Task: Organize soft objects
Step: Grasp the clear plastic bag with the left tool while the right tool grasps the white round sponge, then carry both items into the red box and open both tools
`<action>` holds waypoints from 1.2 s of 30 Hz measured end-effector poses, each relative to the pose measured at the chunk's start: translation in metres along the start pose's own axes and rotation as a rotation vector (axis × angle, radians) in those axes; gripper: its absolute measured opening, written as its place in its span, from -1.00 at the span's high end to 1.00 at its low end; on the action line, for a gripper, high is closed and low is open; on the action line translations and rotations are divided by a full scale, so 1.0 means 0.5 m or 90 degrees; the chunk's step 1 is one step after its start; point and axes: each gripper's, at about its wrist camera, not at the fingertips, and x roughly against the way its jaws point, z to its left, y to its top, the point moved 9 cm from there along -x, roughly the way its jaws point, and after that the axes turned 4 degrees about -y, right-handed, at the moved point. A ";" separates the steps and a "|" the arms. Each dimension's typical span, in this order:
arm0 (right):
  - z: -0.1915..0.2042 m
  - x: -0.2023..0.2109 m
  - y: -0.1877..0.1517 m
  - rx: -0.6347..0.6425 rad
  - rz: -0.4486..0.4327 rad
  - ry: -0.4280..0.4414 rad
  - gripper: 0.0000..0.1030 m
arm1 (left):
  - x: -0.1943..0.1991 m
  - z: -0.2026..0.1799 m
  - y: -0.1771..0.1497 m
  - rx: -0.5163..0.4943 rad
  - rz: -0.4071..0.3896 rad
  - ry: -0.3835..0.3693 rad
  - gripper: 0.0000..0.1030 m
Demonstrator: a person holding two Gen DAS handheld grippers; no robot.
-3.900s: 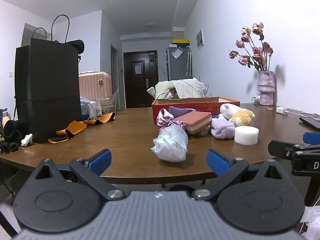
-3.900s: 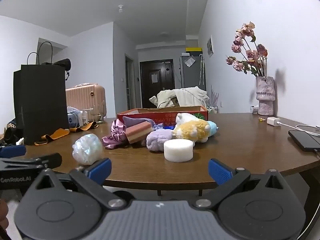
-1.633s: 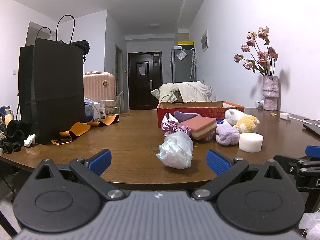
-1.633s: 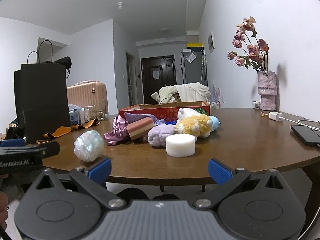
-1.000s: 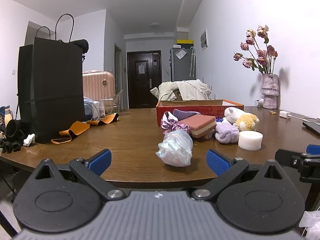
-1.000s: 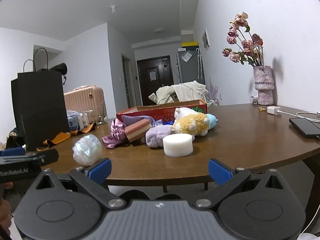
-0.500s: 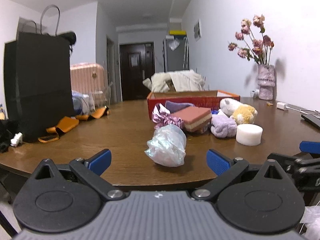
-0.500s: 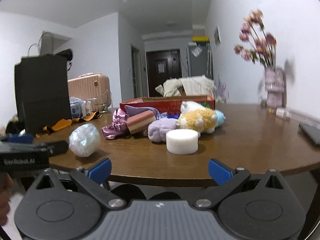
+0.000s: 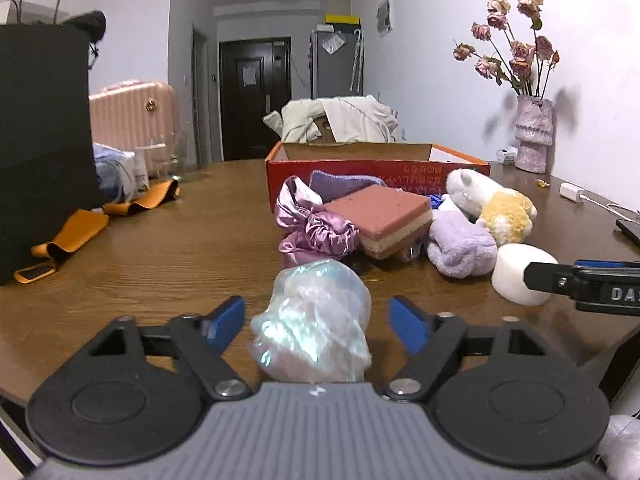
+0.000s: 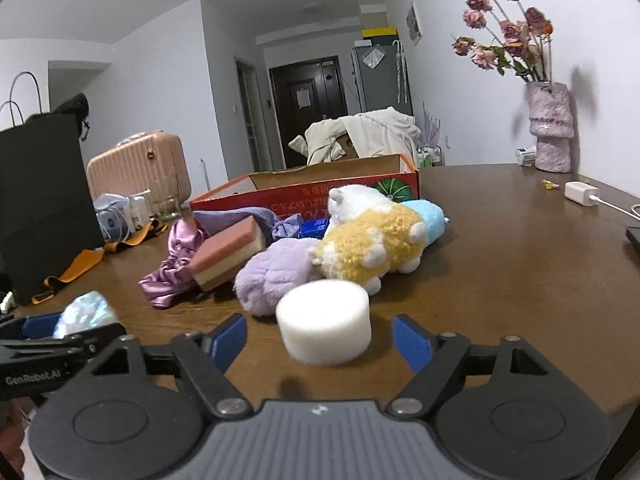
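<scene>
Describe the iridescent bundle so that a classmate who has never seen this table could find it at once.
Start at the red cardboard box on the wooden table. Soft things are heaped before it; the iridescent bundle lies alone nearer the table's front edge. Only it is shiny, crinkled and pearly.

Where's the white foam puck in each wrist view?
Left wrist: puck at far right, partly behind the right gripper's finger.
Right wrist: puck low centre, between the open right gripper's tips.
Shared landmark: red box behind the pile.
</scene>
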 end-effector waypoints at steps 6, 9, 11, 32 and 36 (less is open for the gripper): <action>-0.007 -0.052 0.010 -0.009 0.021 0.003 -0.02 | -0.030 0.017 0.005 0.031 0.037 -0.017 0.16; -0.009 -0.052 0.008 -0.012 0.022 0.002 0.02 | -0.024 0.018 0.014 0.026 0.033 -0.017 0.18; -0.009 -0.043 0.008 -0.010 0.023 0.002 0.04 | -0.015 0.017 0.021 0.023 0.027 -0.016 0.19; -0.045 -0.062 0.218 -0.029 -0.037 0.062 0.06 | -0.106 0.039 0.279 0.017 -0.082 0.001 0.19; -0.061 -0.137 0.328 -0.004 -0.057 0.072 0.06 | -0.207 0.056 0.373 0.017 -0.096 -0.003 0.18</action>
